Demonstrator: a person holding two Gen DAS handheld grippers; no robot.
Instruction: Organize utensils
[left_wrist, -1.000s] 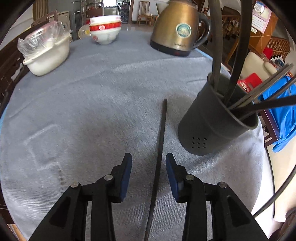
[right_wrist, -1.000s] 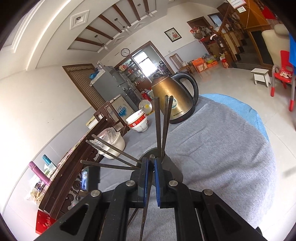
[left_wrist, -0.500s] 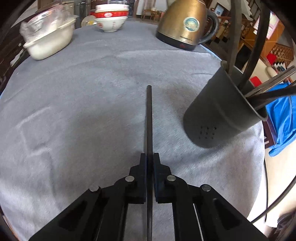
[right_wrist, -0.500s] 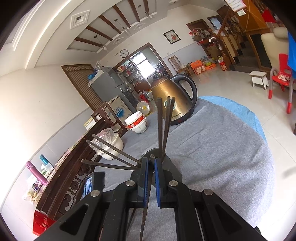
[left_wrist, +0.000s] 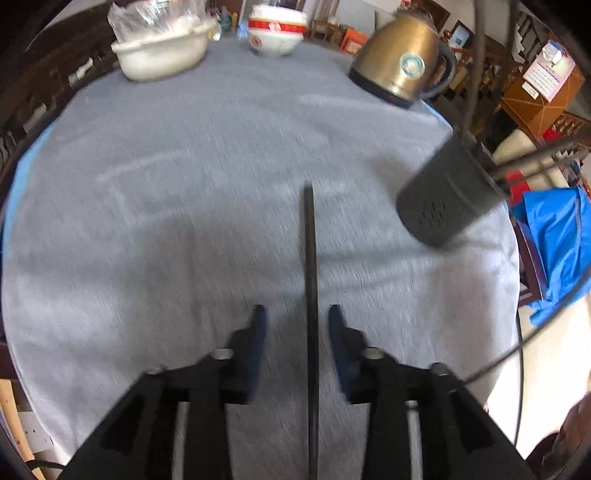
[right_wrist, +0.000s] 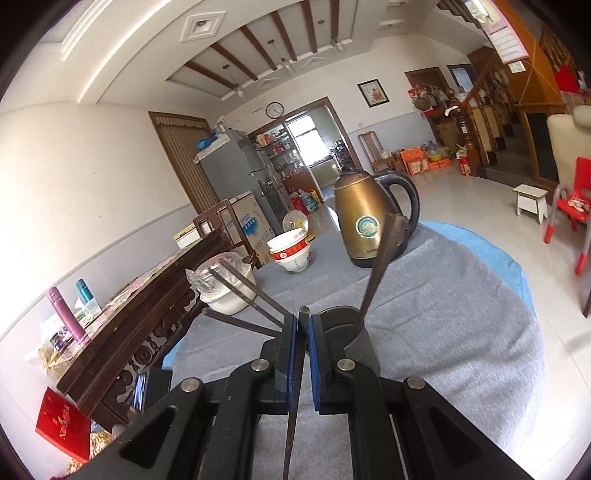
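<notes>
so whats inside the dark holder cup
Several dark chopsticks stand in the dark holder cup, leaning out over its rim. Their lower ends and the cup's bottom are hidden by its wall.

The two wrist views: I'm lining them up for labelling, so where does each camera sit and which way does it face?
Left wrist: on the left gripper, tilted steeply down at the grey cloth; jaws opening astride a chopstick.
Right wrist: on the right gripper, facing nearly level across the room; shut on a chopstick.
Shared: kettle, dark holder, red-banded bowls.
</notes>
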